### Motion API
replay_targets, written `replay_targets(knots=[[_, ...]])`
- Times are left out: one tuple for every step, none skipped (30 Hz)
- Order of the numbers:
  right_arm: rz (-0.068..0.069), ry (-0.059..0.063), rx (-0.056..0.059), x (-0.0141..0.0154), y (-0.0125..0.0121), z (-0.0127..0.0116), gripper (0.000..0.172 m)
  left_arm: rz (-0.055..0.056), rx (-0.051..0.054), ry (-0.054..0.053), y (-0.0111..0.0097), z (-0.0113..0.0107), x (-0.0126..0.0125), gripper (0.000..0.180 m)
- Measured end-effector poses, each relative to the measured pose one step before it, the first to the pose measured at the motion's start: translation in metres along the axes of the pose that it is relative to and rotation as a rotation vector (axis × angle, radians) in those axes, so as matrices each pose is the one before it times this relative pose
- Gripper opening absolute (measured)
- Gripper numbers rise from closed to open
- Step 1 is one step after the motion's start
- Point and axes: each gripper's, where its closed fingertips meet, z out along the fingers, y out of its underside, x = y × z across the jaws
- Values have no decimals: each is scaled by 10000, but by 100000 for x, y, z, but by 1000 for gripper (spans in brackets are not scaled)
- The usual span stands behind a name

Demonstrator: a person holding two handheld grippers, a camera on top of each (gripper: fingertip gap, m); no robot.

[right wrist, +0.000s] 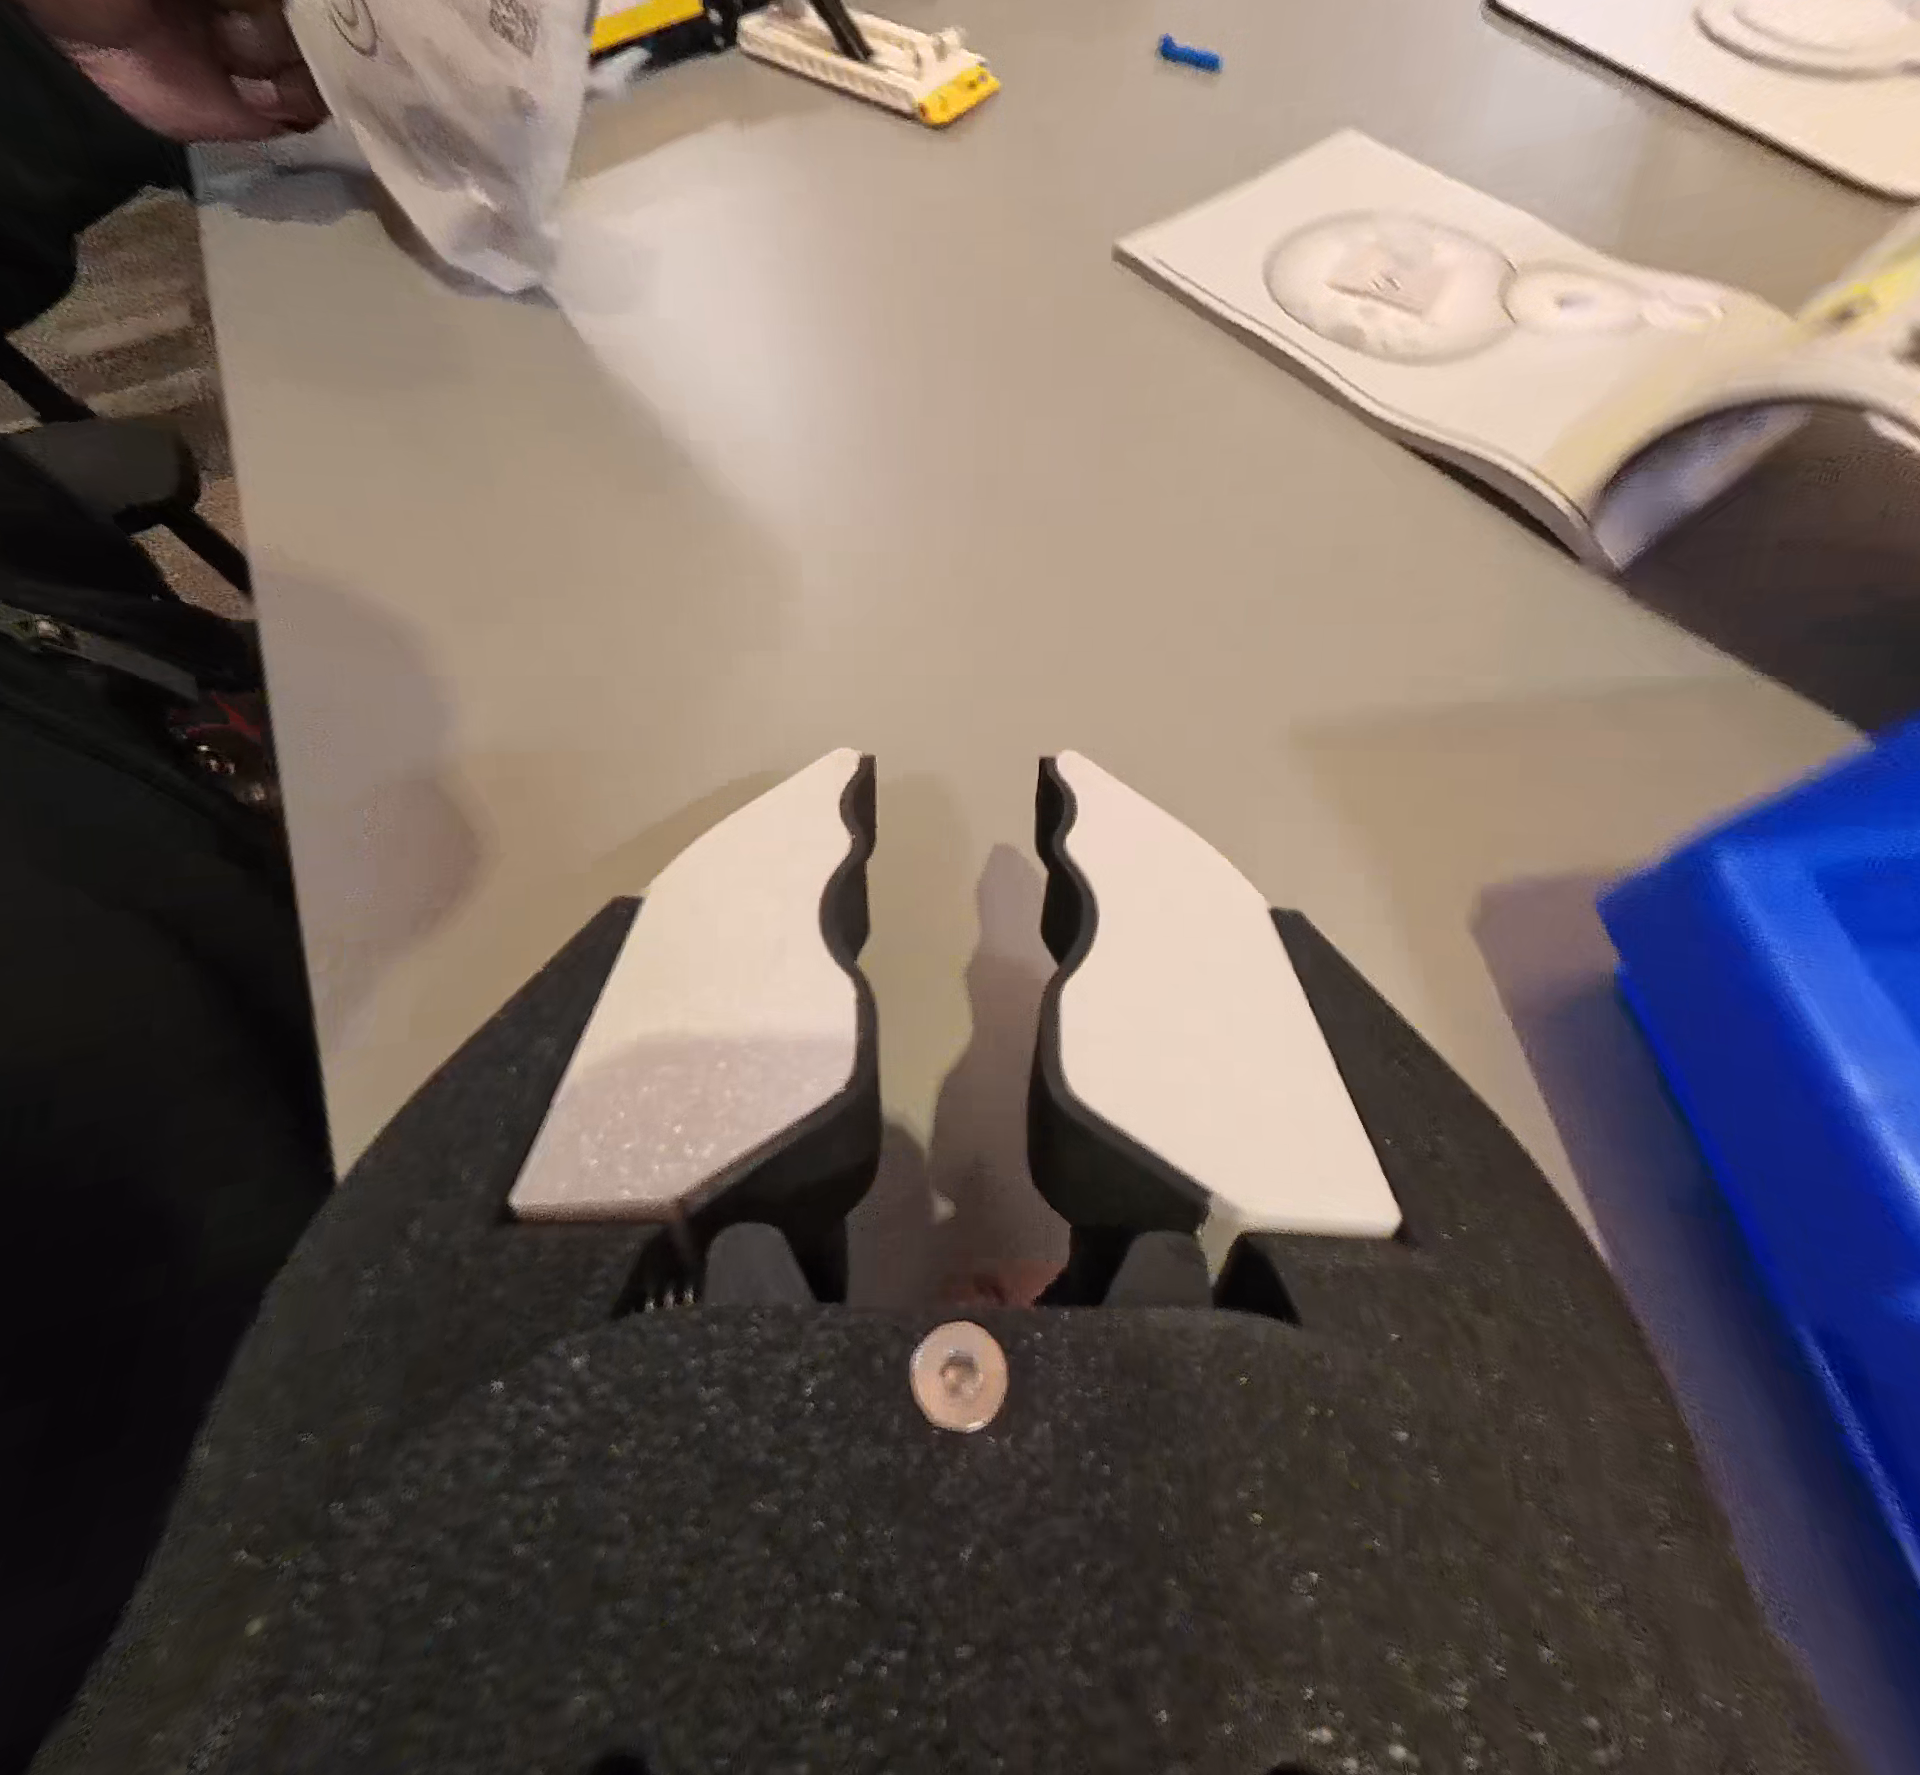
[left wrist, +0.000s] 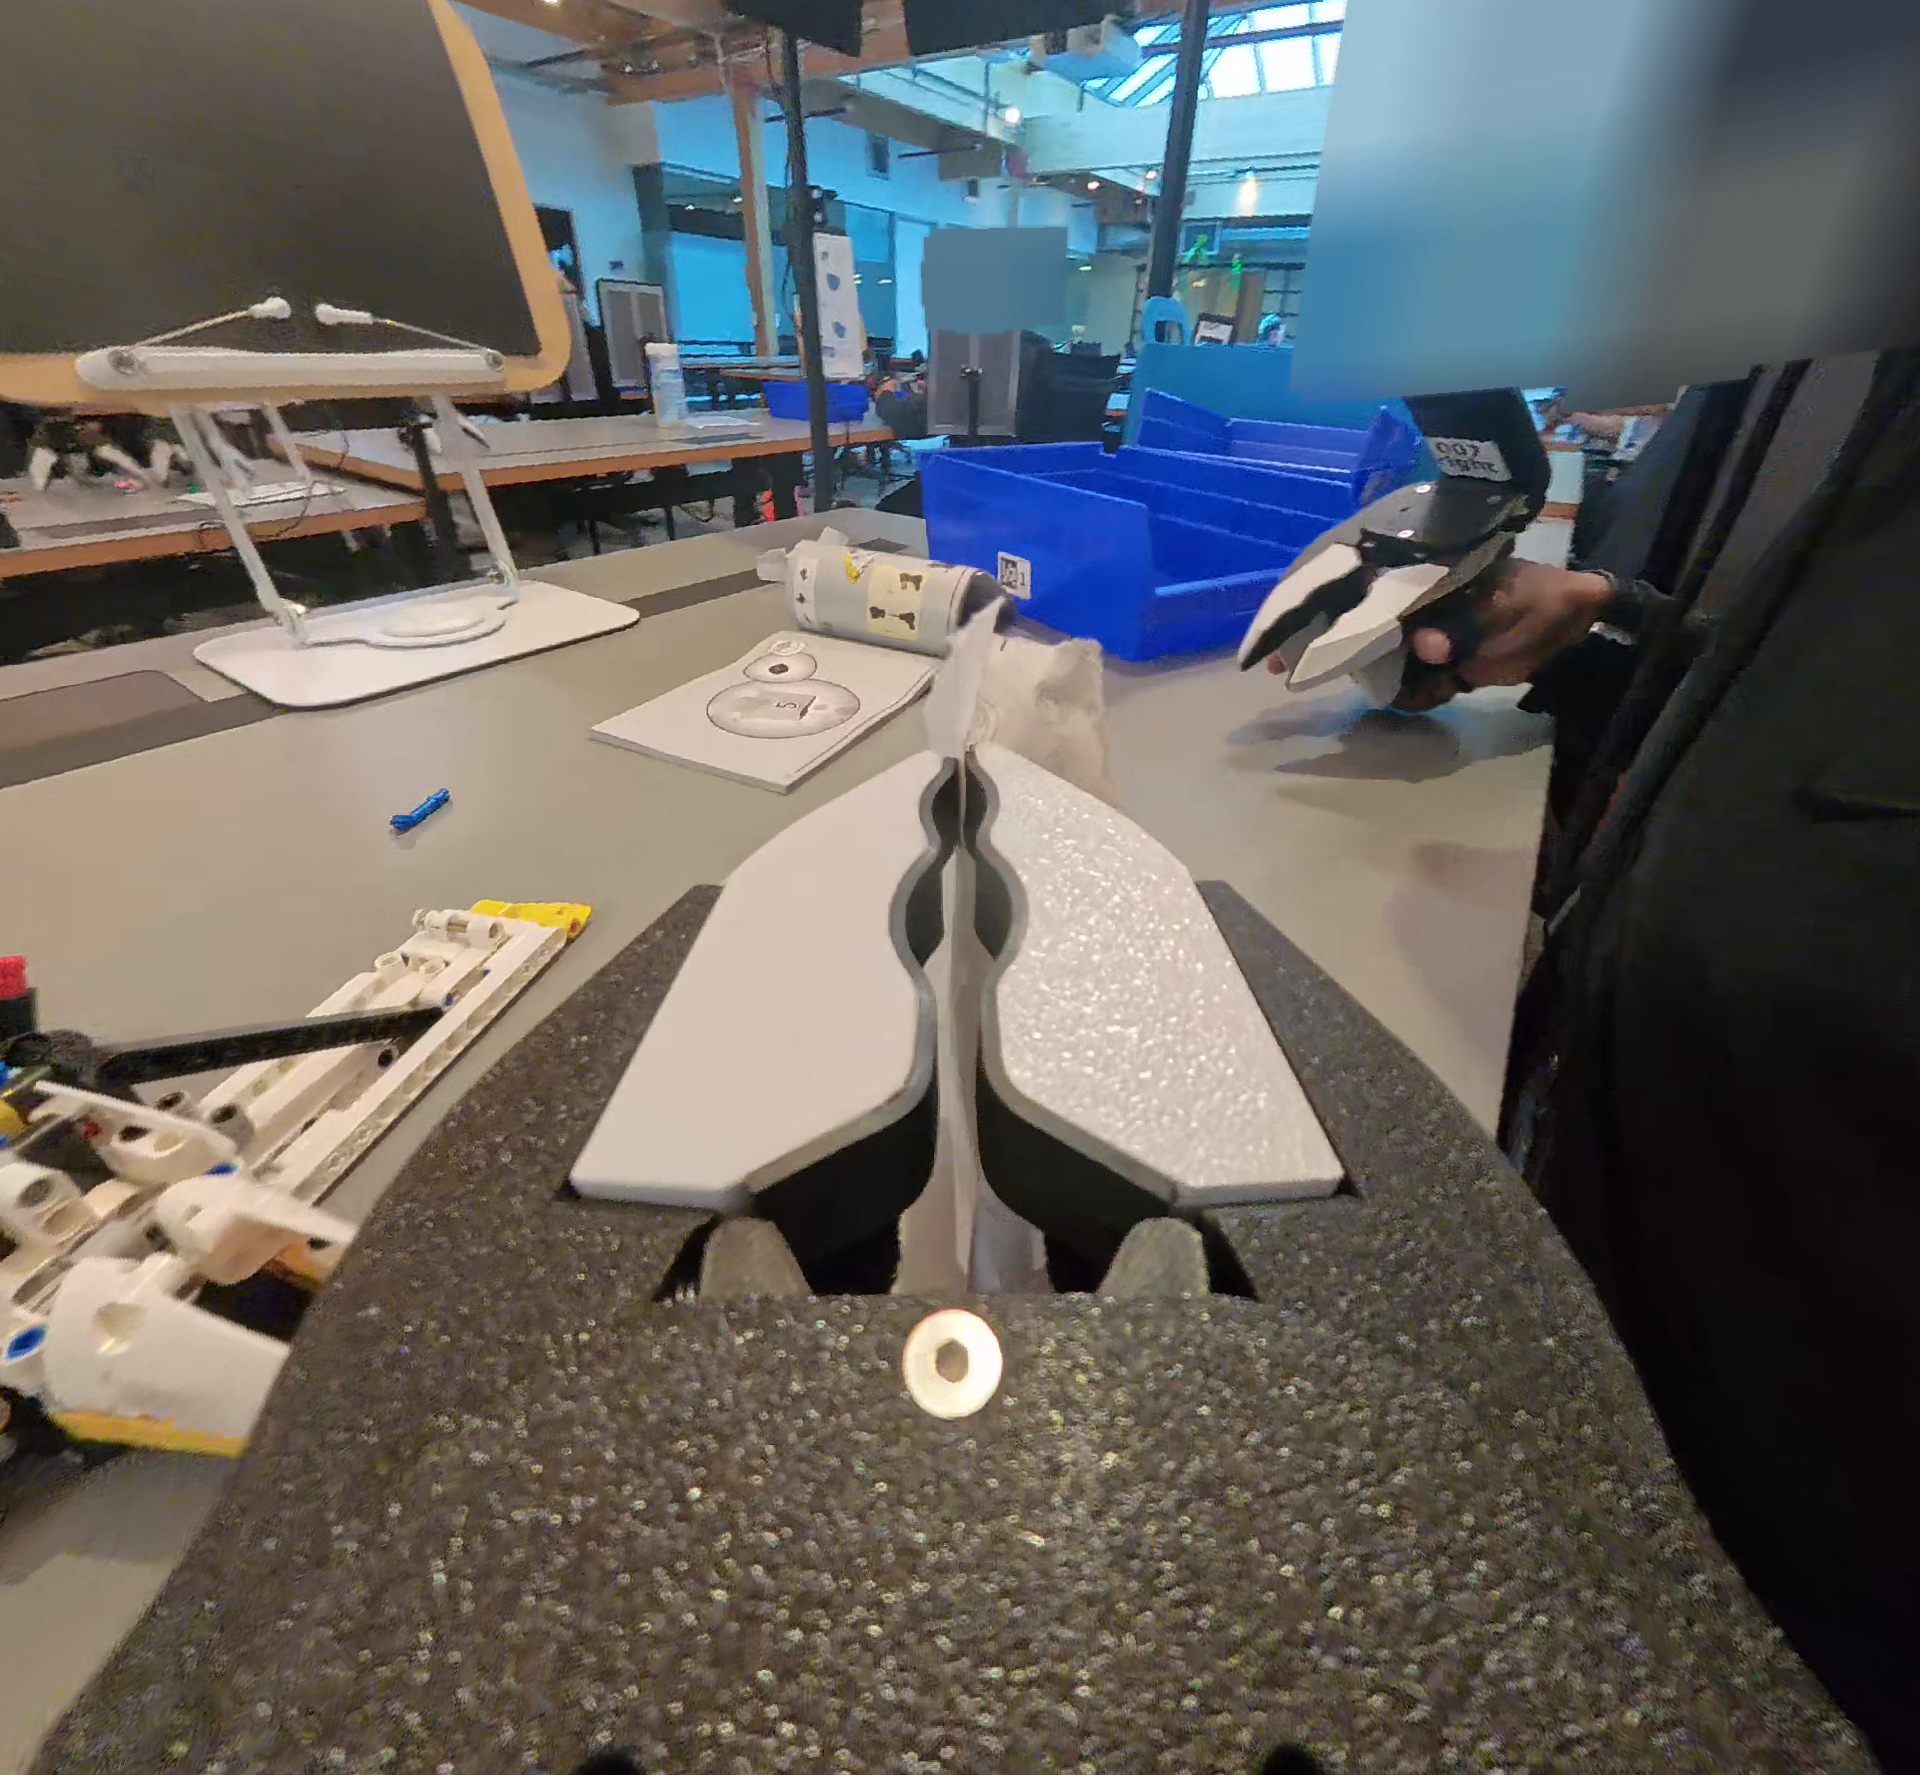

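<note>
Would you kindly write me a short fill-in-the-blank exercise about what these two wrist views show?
1. The left gripper is shut on a white paper ____.
2. The right gripper has its fingers ____, with nothing between them.
3. The bin behind the open booklet is ____ in colour.

Missing words: bag; open; blue.

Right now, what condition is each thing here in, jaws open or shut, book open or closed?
Left gripper: jaws shut on a white paper bag.
Right gripper: jaws open, nothing between them.
Booklet: open, far pages curled into a roll.
Blue bin: upright, contents not visible.
Brick model: partly assembled.
</note>
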Motion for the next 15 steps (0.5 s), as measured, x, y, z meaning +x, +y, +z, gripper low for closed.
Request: replay_targets(knots=[[193, 60, -108, 908, 656, -657, 29, -33, -2, -114, -104, 614, -32, 0], [154, -9, -68, 761, 498, -626, 29, -75, -10, -61, -94, 688, -20, 0], [92, -118, 31, 507, 270, -622, 29, -53, -34, -33, -30, 750, -1, 0], [11, -100, 47, 431, 218, -579, 29, -14, -47, -15, -10, 824, 29, 0], [-29, -36, -31, 469, 318, -514, 29, 8, -56, 5, 10, 853, 57, 0], [7, -78, -54, 378, 345, -443, 29, 12, -59, 24, 18, 868, 64, 0], [64, -204, 44, 153, 177, -442, 29, 2, -34, 42, -11, 868, 83, 0], [91, -264, 144, -2, 22, -463, 30, -18, -16, 58, -9, 843, 72, 0], [113, -239, 169, 5, -21, -441, 30, -37, -4, 63, 1, 846, 51, 0], [149, -227, 153, 14, -32, -399, 30, -50, 8, 90, 4, 830, 67, 0], [166, -215, 123, 26, -6, -393, 30, -54, 8, 121, 23, 816, 107, 0], [167, -156, 94, 95, 11, -362, 30, -55, -12, 127, 49, 804, 96, 0], [147, -53, 71, 191, 32, -339, 30, -41, -33, 137, 79, 786, 142, 0], [87, 29, 86, 242, -1, -336, 30, -11, -39, 145, 96, 752, 161, 0], [39, 23, 113, 194, -54, -347, 31, -9, 1, 141, 50, 700, 154, 0]])
